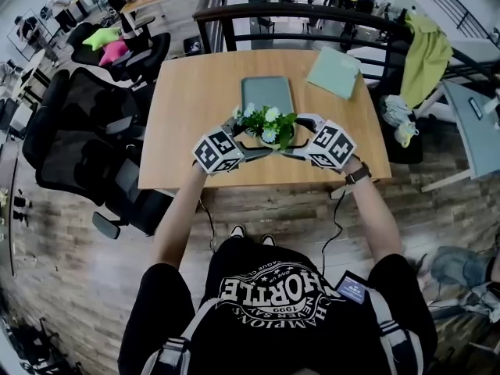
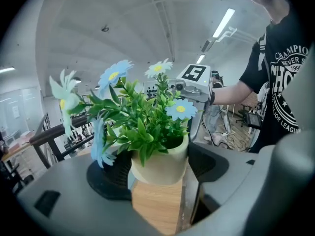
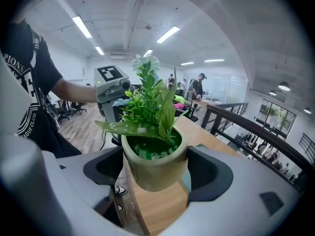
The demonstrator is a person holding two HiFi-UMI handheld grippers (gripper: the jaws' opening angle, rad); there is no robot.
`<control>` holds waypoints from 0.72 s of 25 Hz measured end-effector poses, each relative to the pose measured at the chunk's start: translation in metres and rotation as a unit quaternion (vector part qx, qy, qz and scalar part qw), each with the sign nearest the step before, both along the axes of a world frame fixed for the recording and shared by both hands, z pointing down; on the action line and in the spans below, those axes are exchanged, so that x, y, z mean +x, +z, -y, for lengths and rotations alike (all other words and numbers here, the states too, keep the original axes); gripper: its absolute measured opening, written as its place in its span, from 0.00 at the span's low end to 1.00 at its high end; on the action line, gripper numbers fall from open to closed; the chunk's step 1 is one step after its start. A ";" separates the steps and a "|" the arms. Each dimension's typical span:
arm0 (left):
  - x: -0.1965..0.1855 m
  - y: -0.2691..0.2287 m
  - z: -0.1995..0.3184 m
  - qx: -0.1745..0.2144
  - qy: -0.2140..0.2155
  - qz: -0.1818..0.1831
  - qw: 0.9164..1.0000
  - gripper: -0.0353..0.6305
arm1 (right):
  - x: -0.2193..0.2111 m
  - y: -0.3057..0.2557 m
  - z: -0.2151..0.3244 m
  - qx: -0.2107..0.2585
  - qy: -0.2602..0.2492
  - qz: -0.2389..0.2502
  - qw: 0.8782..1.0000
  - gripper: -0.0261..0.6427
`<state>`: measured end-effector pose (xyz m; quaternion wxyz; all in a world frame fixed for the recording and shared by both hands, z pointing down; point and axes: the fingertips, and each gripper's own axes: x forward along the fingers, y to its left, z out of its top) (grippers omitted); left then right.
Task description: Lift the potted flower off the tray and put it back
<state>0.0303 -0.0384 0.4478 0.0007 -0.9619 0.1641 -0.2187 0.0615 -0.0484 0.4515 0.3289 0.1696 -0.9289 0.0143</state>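
The potted flower (image 1: 269,125), a pale green pot with leaves and blue and white daisies, hangs over the wooden table (image 1: 187,116) near its front edge, on the near side of the grey tray (image 1: 266,92). My left gripper (image 1: 256,145) grips the pot from the left and my right gripper (image 1: 287,148) from the right. In the left gripper view the pot (image 2: 160,163) sits between both dark pads, with bare tabletop beneath it. The right gripper view shows the pot (image 3: 155,163) wedged between its pads in the same way.
A light green folder (image 1: 334,71) lies at the table's back right. Black office chairs (image 1: 86,131) crowd the left side. A dark railing (image 1: 297,14) runs behind the table, and a yellow-green jacket (image 1: 426,57) hangs at the right.
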 end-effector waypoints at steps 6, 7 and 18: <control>-0.017 -0.003 -0.020 -0.011 0.006 -0.011 1.000 0.62 | -0.017 -0.003 -0.020 -0.008 0.006 0.002 1.000 0.68; -0.020 -0.003 -0.022 -0.012 0.007 -0.011 1.000 0.62 | -0.019 -0.003 -0.023 -0.008 0.007 0.001 1.000 0.68; -0.047 -0.010 -0.023 -0.018 0.022 -0.032 0.999 0.62 | -0.046 -0.013 -0.025 -0.004 0.024 0.003 1.000 0.68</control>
